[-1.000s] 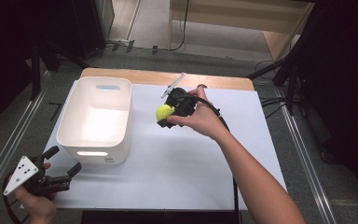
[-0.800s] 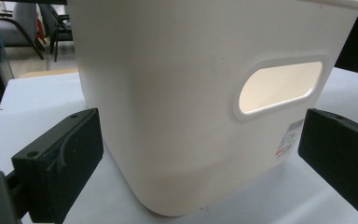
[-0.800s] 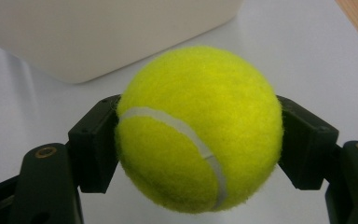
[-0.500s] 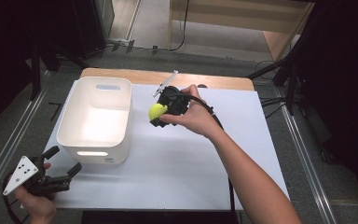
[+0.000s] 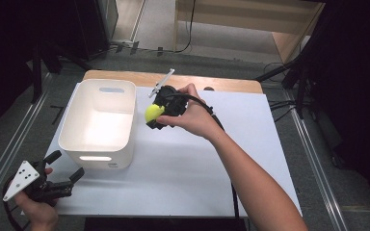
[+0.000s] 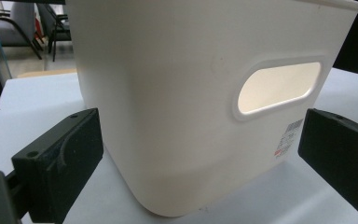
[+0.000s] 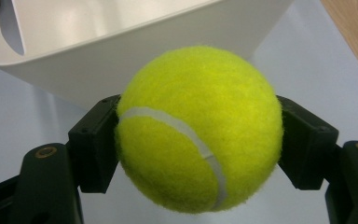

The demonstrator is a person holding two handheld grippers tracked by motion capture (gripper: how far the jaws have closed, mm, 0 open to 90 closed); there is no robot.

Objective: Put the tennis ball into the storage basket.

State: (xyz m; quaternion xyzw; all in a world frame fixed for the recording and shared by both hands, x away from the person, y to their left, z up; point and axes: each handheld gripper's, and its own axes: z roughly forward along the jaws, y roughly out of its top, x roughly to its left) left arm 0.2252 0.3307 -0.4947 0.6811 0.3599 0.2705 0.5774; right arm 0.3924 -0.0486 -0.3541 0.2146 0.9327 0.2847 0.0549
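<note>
High view: your right gripper [image 5: 155,115] clamps tennis ball [image 5: 152,113] just beside white bin [image 5: 74,122] right rim, above white table [image 5: 212,163]. Your left gripper [image 5: 62,169] sits near bin's front corner, jaws wide.

Left gripper view: jaws spread, nothing between, bin wall ahead.

Right gripper view: pads [image 7: 95,149] press ball both sides.

Illegible barcode label [image 6: 290,135] on bin [image 6: 191,93]

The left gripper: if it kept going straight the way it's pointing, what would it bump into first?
Most likely the white bin. In the left gripper view its near wall with the handle slot stands right ahead, between the open jaws of the left gripper. How close it is I can't tell exactly.
</note>
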